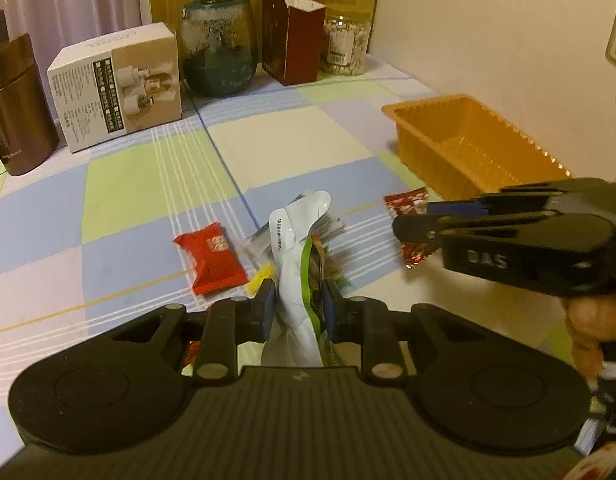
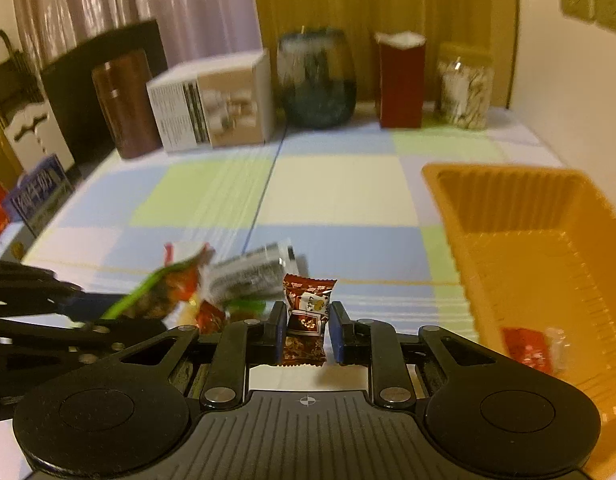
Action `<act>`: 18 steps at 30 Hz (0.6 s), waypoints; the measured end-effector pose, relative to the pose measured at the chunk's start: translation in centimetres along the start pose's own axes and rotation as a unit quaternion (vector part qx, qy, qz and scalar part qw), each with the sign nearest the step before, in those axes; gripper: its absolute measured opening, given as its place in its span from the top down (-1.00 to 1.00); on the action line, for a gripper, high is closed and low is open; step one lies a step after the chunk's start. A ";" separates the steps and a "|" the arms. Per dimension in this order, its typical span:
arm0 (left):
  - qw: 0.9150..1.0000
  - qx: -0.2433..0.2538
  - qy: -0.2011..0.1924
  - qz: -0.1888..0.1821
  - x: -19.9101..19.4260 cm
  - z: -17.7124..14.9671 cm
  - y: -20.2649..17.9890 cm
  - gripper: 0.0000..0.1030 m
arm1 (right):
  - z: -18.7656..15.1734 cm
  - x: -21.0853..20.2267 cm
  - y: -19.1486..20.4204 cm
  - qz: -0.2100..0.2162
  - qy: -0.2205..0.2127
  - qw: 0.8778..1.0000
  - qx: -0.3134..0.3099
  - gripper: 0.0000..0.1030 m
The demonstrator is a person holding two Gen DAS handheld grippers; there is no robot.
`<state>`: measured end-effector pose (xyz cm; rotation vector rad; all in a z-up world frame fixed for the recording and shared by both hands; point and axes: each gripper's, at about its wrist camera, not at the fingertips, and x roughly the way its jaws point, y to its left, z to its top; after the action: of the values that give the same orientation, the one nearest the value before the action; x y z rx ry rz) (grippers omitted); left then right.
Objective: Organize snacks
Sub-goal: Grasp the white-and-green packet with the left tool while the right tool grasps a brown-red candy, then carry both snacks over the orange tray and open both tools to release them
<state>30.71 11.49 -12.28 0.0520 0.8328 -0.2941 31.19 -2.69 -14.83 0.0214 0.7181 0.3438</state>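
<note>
My left gripper (image 1: 298, 310) is shut on a white and green snack bag (image 1: 298, 248) and holds it above the checked tablecloth; the bag also shows in the right wrist view (image 2: 160, 292). My right gripper (image 2: 307, 332) is shut on a dark red candy packet (image 2: 306, 316) and sits left of the orange tray (image 2: 460, 200). In the left wrist view the right gripper (image 1: 408, 224) comes in from the right with the red packet (image 1: 406, 204). A red packet (image 2: 526, 348) lies inside the tray. A red snack packet (image 1: 210, 258) lies on the cloth.
Along the back stand a brown canister (image 1: 16, 108), a white box (image 1: 116, 84), a dark glass jar (image 1: 218, 46), an open maroon carton (image 1: 296, 36) and a clear jar of nuts (image 1: 344, 42). A silver packet (image 2: 252, 272) and small wrappers lie mid-table. The wall is on the right.
</note>
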 end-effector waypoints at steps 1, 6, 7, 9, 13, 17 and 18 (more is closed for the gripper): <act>1.000 -0.001 -0.004 -0.002 -0.2 0.2 -0.3 0.57 | 0.0 -0.7 0.0 -0.004 -0.010 1.000 0.000 0.56; 1.000 0.004 -0.026 -0.014 -1.2 1.6 -2.4 0.57 | 0.0 -3.9 -1.1 -0.034 -0.061 0.997 0.013 0.56; 0.999 0.005 -0.031 -0.018 -1.4 1.9 -3.0 0.57 | 0.0 -4.5 -1.6 -0.042 -0.069 0.997 0.021 0.56; 0.999 0.009 -0.037 -0.026 -1.6 2.4 -4.1 0.57 | -0.1 -5.7 -2.7 -0.058 -0.085 0.994 0.035 0.56; 0.998 0.017 -0.046 -0.043 -1.8 3.4 -6.4 0.57 | -0.5 -7.9 -5.2 -0.106 -0.104 0.987 0.054 0.56; 0.996 0.027 -0.054 -0.062 -1.5 4.2 -9.0 0.57 | -1.3 -9.6 -8.4 -0.155 -0.112 0.977 0.091 0.56; 0.996 0.029 -0.055 -0.066 -1.5 4.4 -9.6 0.57 | -1.5 -10.0 -9.2 -0.163 -0.113 0.975 0.099 0.56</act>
<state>30.29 1.92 -7.57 0.0343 0.7194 -0.4417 26.01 -14.63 -10.79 0.1280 0.5161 -0.0465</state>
